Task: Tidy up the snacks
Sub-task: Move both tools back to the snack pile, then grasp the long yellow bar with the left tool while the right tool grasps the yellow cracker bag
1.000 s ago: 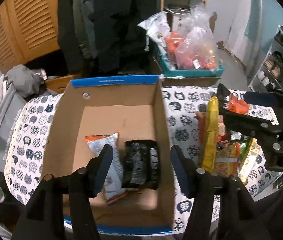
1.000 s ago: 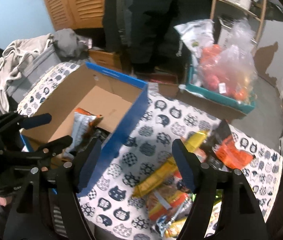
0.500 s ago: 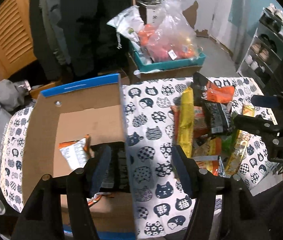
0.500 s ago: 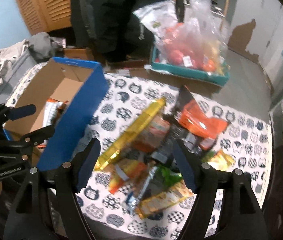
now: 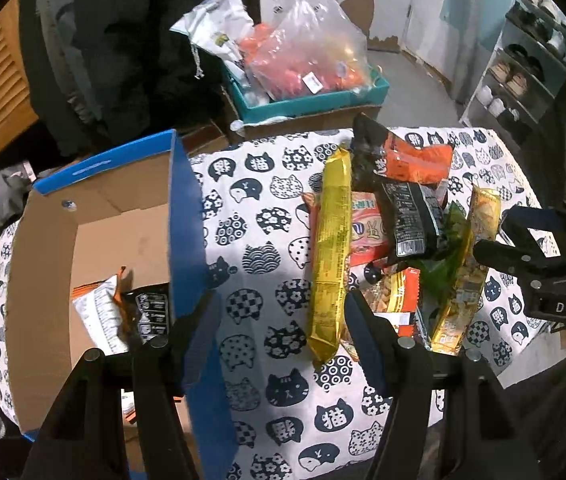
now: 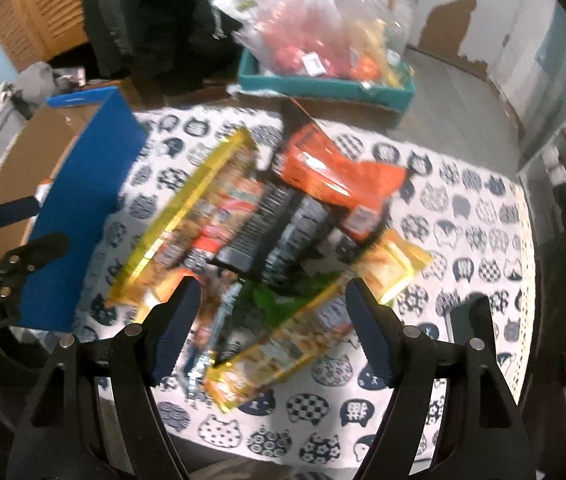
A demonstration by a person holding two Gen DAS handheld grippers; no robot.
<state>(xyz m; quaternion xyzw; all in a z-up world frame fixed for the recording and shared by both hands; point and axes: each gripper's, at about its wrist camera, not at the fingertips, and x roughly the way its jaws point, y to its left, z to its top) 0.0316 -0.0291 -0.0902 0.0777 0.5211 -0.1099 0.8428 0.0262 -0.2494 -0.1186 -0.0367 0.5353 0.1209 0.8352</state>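
We see the left tongs [image 5: 279, 320] held apart, nothing between the pads, over the cat-print cloth on the counter [image 5: 259, 216], next to the blue wall of the cardboard box [image 5: 43, 288]. The box sits at the counter's left edge. Inside it lie a white-and-orange packet [image 5: 99, 312] and a black packet [image 5: 151, 308], side by side on the box floor.

The right tongs [image 6: 271, 320] also stand wide apart, gripping nothing, above the snack pile; that view is motion-blurred.

The pile sits mid-counter toward the right edge. A long yellow packet [image 5: 329, 248] lies nearest the box, well apart from it. Beside it, a red packet [image 5: 367, 228] is partly under a black packet with a white label [image 5: 415, 220]. An orange-and-black bag [image 5: 403, 156] lies at the far edge. A green wrapper [image 6: 283, 296] and a second yellow packet [image 6: 307, 332] lie toward the near edge, the yellow one overlapping the green.

Beyond the counter, a teal tray [image 5: 307, 100] holds a clear plastic bag [image 5: 307, 48] of orange items.
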